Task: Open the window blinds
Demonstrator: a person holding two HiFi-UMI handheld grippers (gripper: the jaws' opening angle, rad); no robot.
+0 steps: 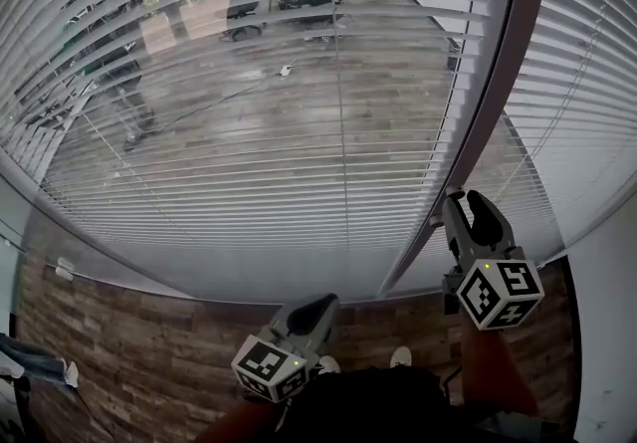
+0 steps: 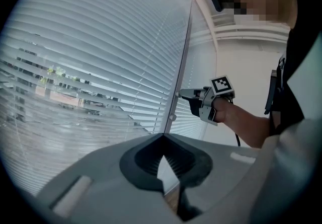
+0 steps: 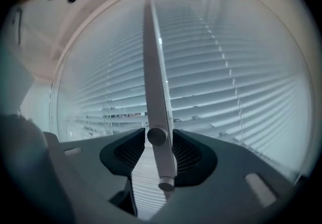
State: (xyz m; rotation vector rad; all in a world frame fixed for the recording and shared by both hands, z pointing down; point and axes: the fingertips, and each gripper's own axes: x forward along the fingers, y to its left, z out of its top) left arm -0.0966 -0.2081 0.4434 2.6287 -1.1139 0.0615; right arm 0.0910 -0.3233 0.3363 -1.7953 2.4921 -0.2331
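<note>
Two blinds hung side by side, split by a dark window post; slats on the wider left one tilted enough to show a street and parked cars beyond. Right gripper raised at the post, jaws spread wide, the thin turning rod standing upright between them, a gap showing at the left pad, no squeeze on it. Left gripper held low and well apart, jaws closed together, nothing in them.
</note>
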